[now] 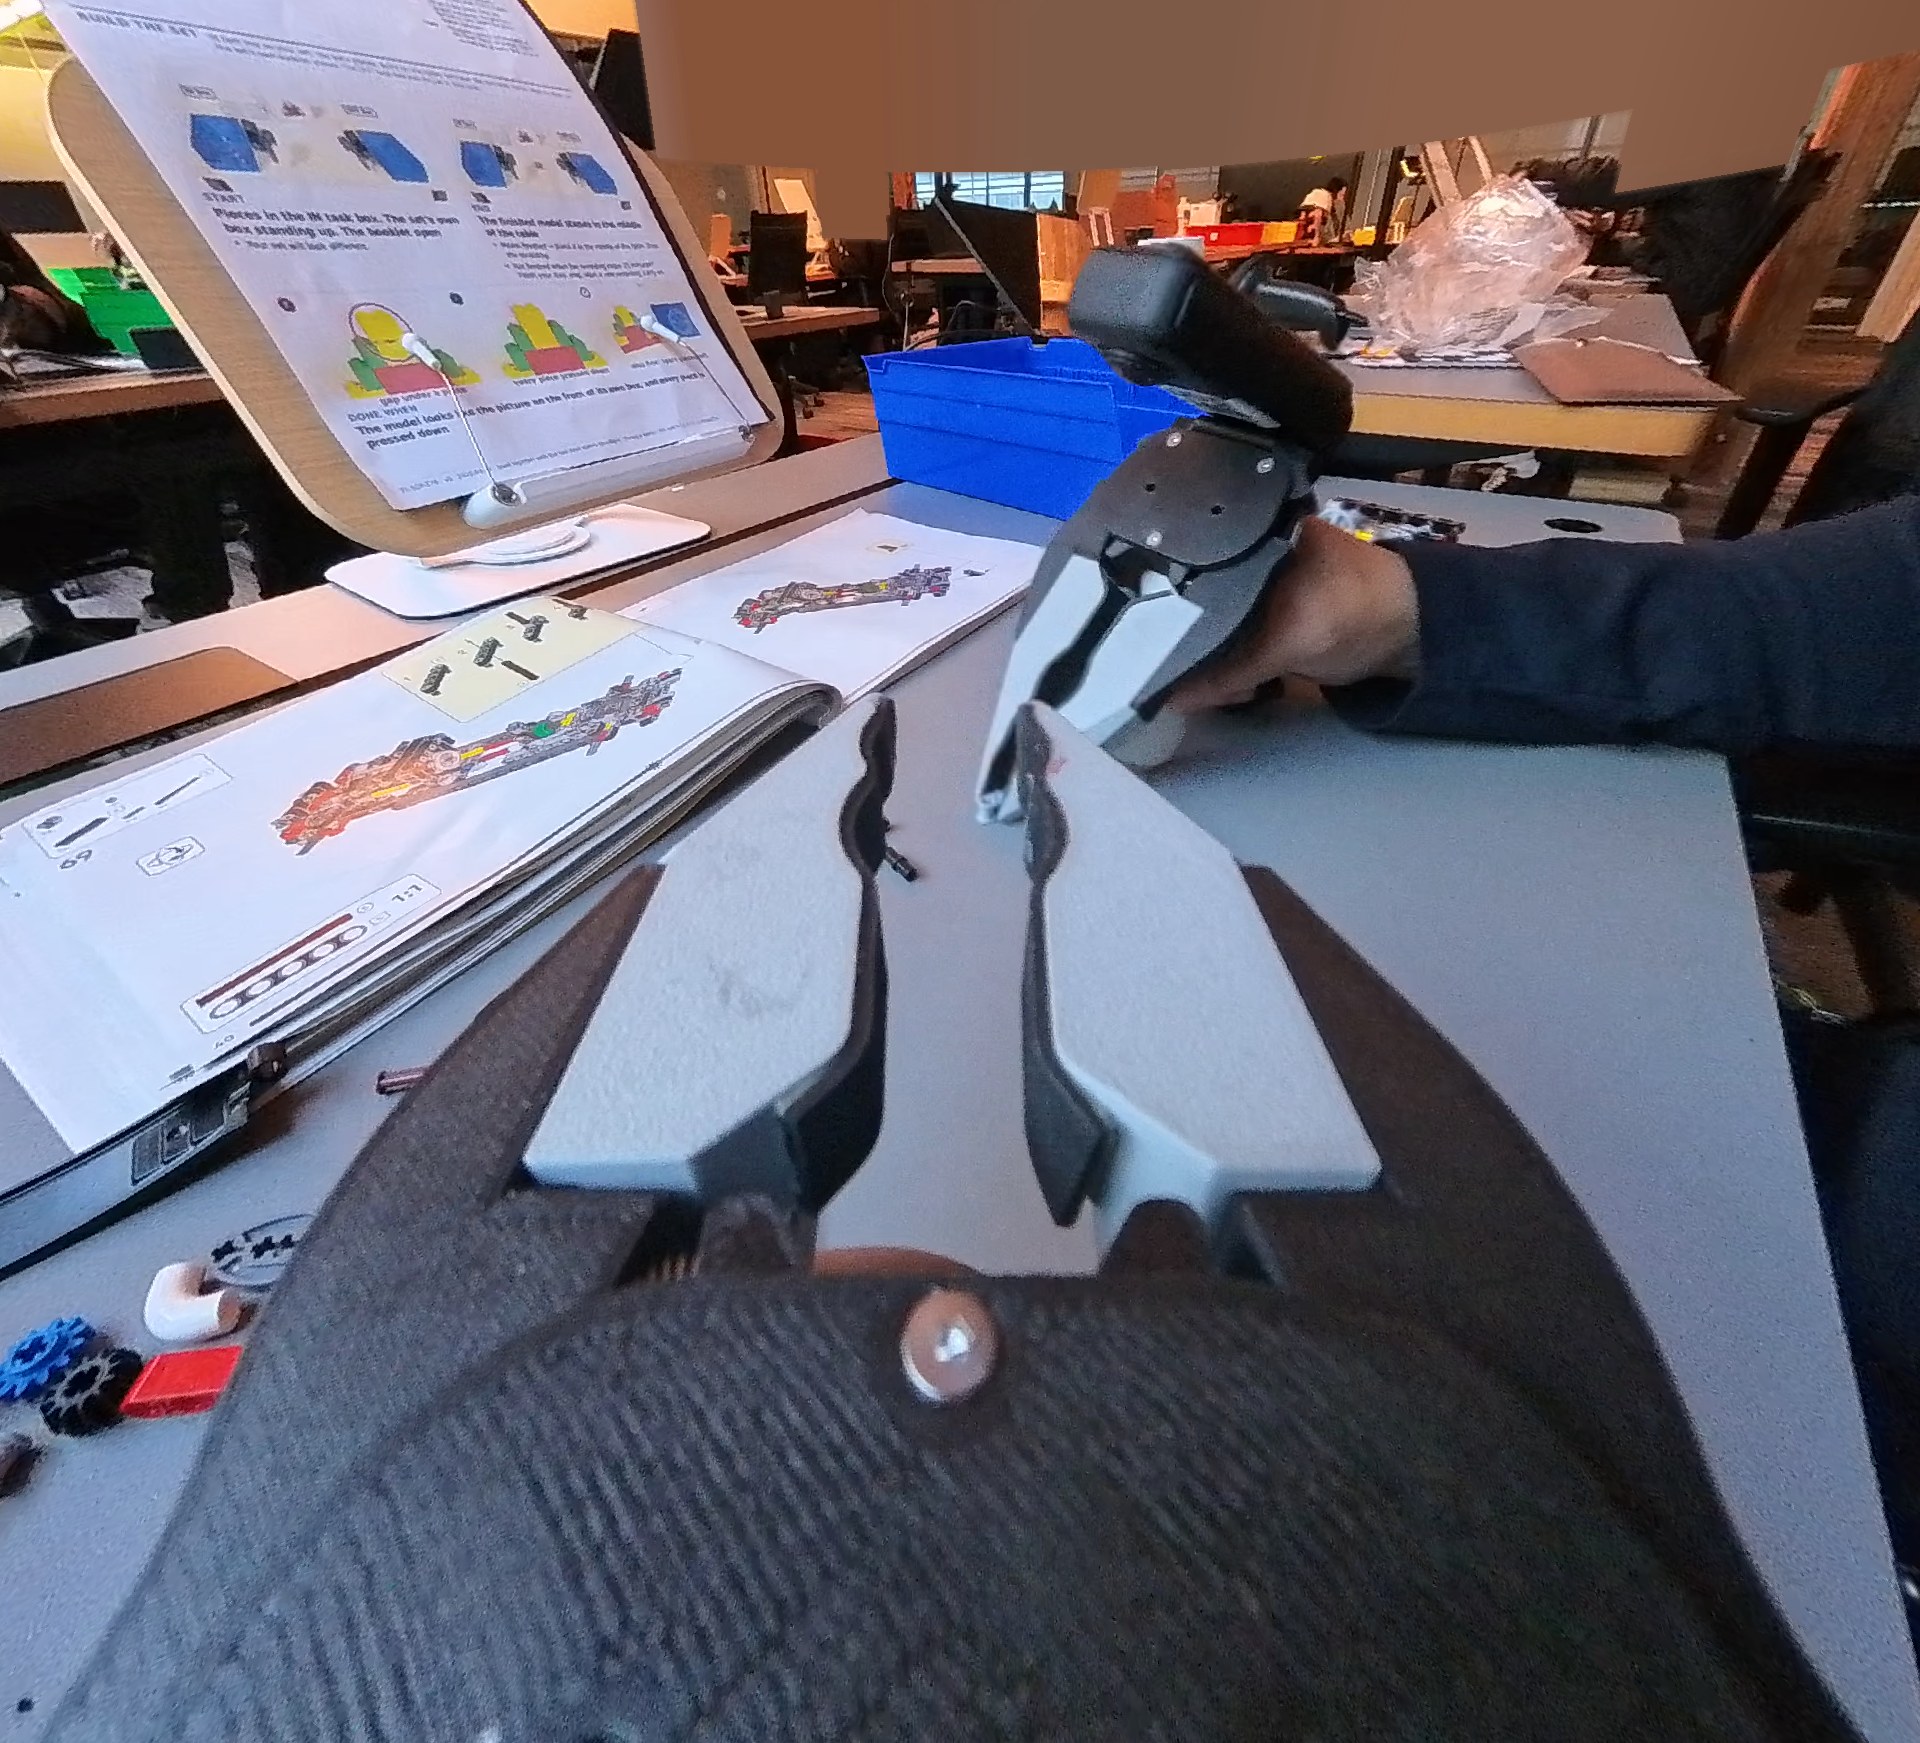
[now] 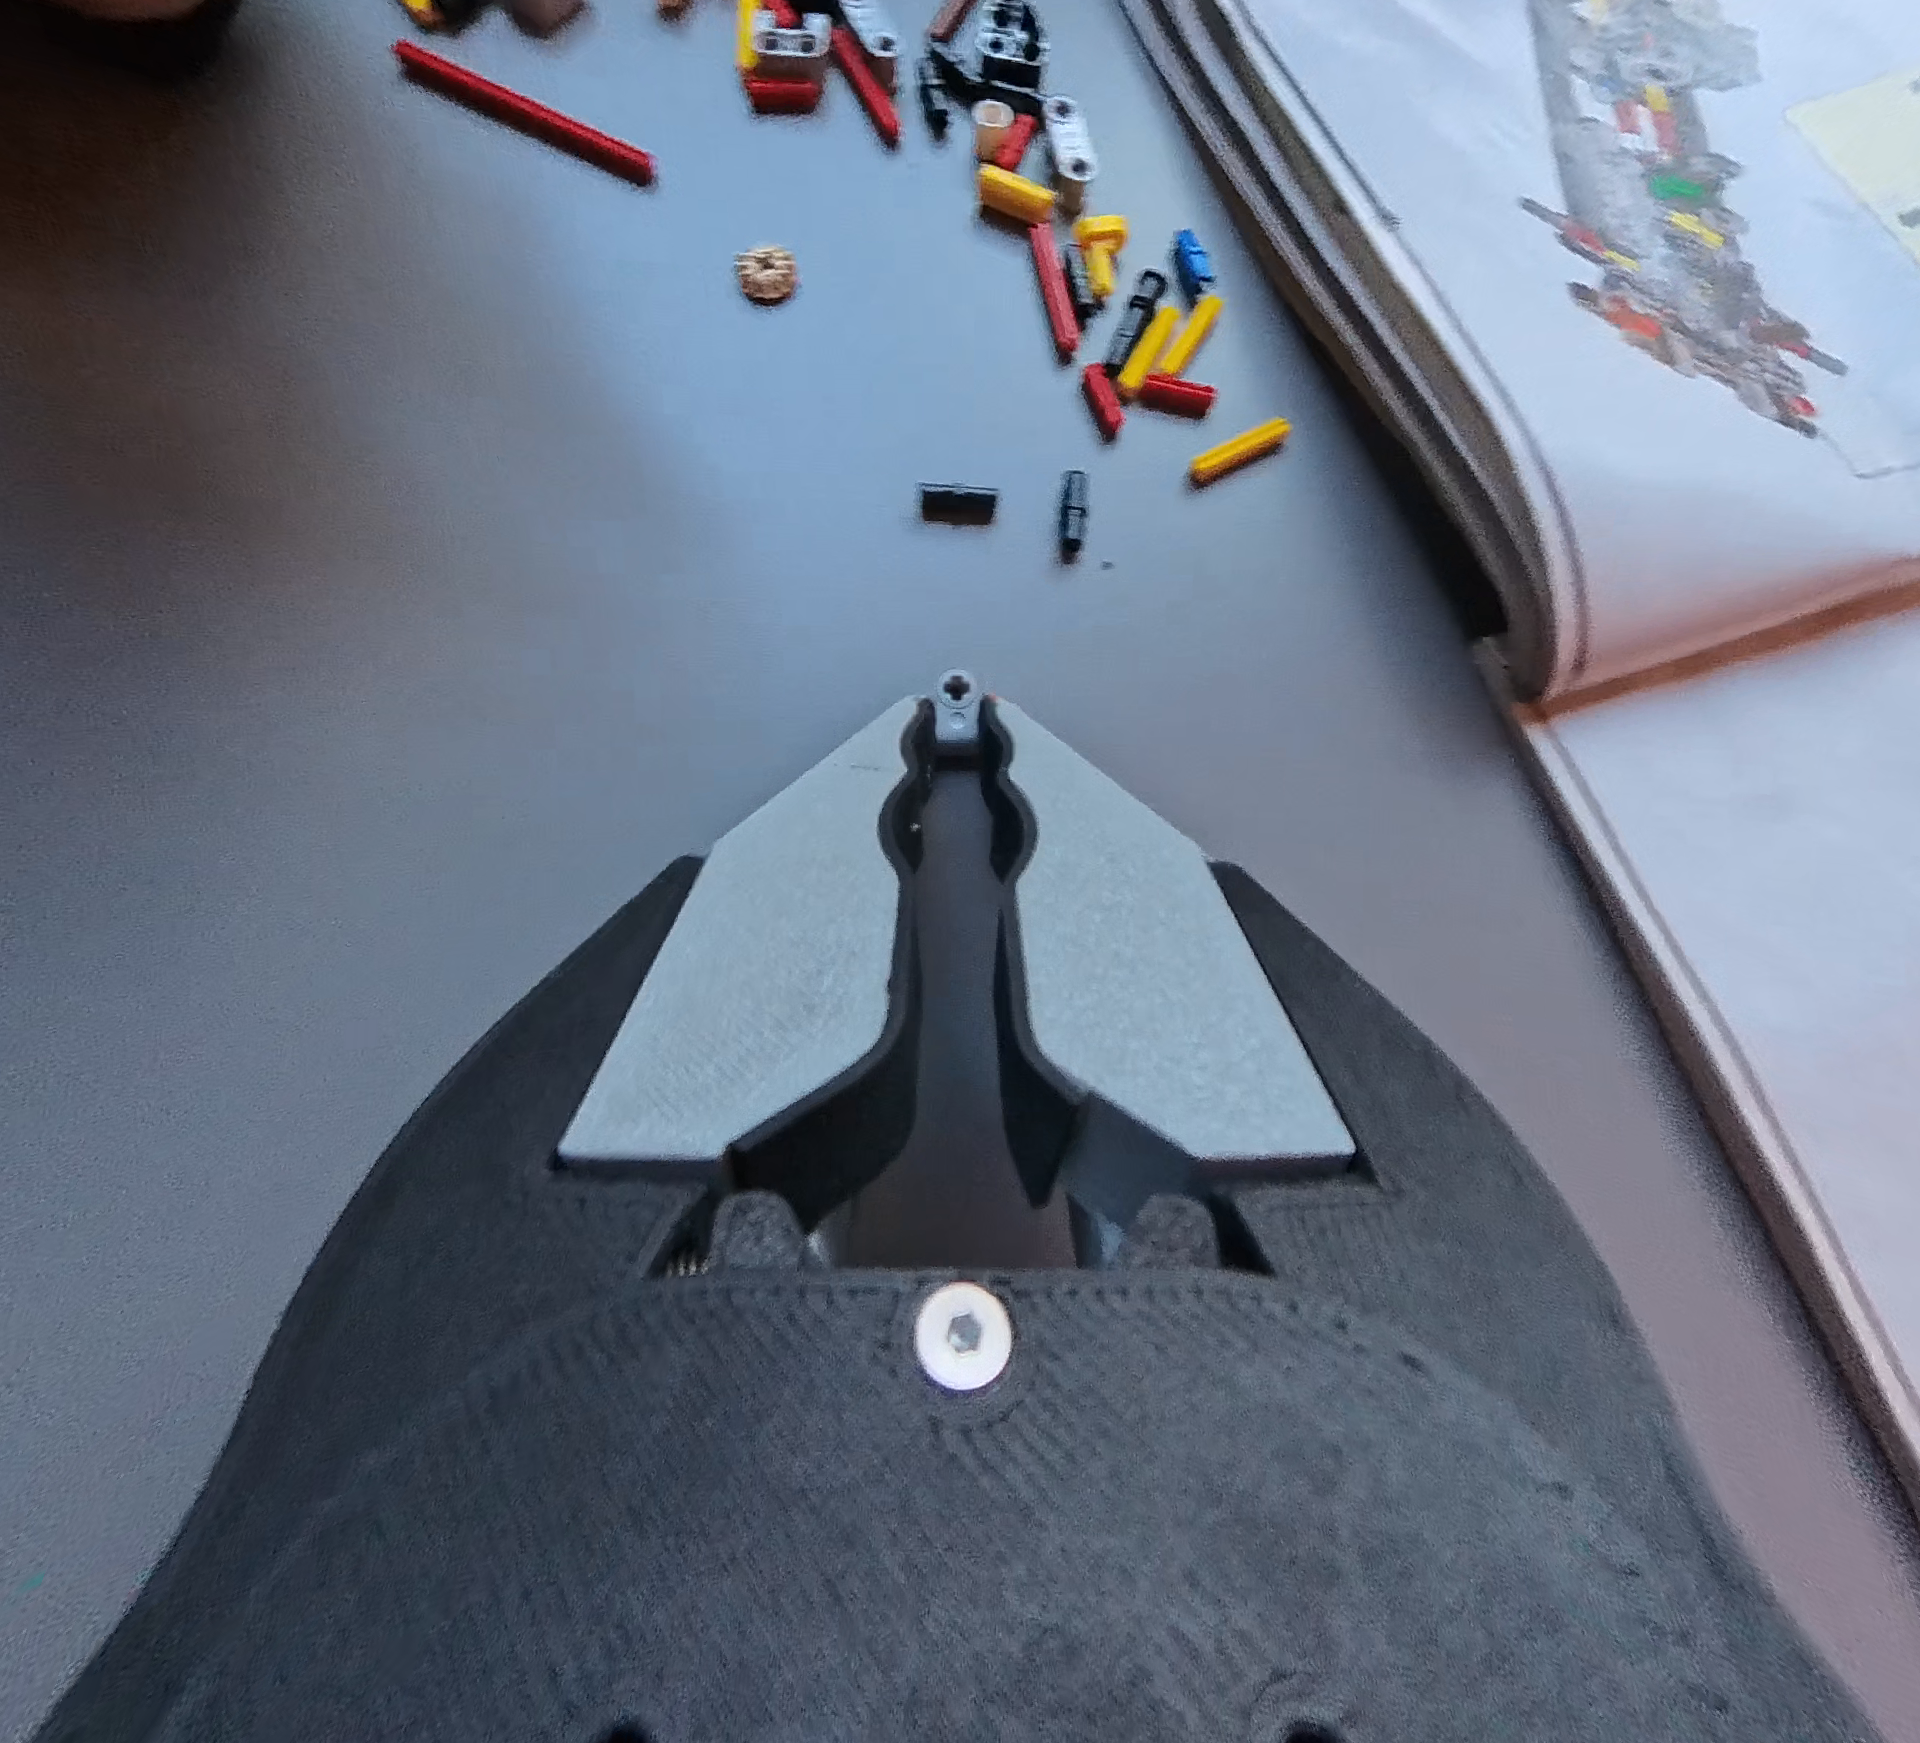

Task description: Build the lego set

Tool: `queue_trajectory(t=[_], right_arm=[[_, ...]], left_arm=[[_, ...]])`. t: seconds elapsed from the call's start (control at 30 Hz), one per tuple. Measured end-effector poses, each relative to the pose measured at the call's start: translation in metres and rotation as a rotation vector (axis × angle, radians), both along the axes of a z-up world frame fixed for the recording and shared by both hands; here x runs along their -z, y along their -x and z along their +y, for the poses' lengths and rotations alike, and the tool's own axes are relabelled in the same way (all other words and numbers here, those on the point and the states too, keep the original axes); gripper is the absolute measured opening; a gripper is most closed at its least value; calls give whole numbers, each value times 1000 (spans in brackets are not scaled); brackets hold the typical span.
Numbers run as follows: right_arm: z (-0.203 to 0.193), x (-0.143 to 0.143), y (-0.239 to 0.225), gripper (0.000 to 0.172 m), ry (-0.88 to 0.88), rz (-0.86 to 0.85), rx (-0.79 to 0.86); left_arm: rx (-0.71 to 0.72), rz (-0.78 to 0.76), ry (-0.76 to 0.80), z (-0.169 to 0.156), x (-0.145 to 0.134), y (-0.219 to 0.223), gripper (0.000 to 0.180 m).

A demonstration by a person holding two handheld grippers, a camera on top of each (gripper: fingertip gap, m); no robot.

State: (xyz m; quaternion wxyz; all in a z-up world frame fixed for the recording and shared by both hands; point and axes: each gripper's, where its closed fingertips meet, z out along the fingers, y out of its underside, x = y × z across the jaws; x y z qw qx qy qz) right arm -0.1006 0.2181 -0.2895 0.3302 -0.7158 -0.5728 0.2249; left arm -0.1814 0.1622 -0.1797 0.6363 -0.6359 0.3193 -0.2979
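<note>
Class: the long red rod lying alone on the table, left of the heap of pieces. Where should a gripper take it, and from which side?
Probably at mid-length of the red rod, from above, fingers straddling its thin width: it lies flat on the table with bare space both sides.

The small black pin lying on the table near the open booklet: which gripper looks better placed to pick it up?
Probably the left gripper: its jaws stand apart with nothing between them, and the black pin lies just by its fingertips. The right gripper is already shut on a small grey piece.
</note>
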Motion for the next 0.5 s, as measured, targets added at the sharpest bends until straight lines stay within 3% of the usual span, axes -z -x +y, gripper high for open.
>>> queue_trajectory(t=[0.2, 0.5], right_arm=[[-17, -4, 6, 10, -63, 11, -65], [-21, -37, 17, 18, -60, 241, -91]], left_arm=[[0, 1, -8, -1, -1, 0, 21], [-4, 14, -38, -3, -1, -1, 22]])
